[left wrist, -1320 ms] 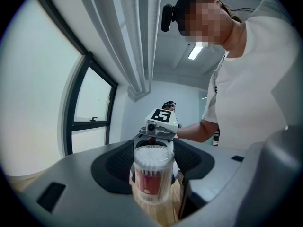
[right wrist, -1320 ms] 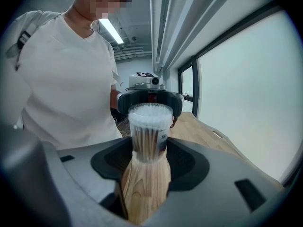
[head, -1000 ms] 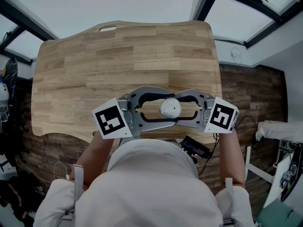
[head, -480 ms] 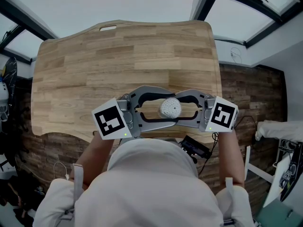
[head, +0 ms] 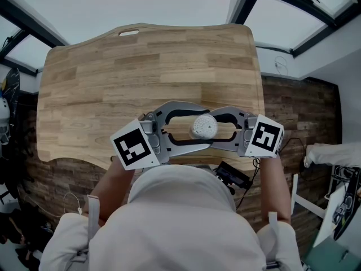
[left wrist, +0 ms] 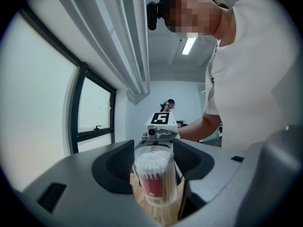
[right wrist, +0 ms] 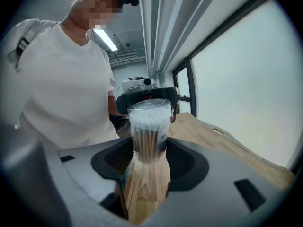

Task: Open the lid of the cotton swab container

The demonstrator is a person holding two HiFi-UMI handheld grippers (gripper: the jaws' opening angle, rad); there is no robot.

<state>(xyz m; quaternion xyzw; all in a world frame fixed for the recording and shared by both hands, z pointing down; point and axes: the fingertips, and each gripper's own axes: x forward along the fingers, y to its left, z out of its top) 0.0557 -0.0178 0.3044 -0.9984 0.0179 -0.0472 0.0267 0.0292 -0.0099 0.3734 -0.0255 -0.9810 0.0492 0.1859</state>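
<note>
A clear cotton swab container (head: 203, 127) with its lid on stands upright near the front edge of the wooden table (head: 141, 66). My two grippers face each other across it. The left gripper (head: 198, 128) comes in from the left. In the left gripper view its pads (left wrist: 120, 167) press both sides of the container (left wrist: 154, 174), so it is shut on the body. The right gripper (head: 218, 129) comes in from the right and is open, with the container (right wrist: 148, 126) between its jaw tips and the lid (right wrist: 149, 105) above pad height.
The table's front edge (head: 186, 164) runs right under the grippers, with my torso just behind it. A dark device (head: 231, 176) sits below the edge. The tabletop stretches away to a handle slot (head: 128, 34) at the far side.
The left gripper has tilted a little, its marker cube dropping slightly, and the container has shifted a touch to the right with it. The right gripper has barely moved.
</note>
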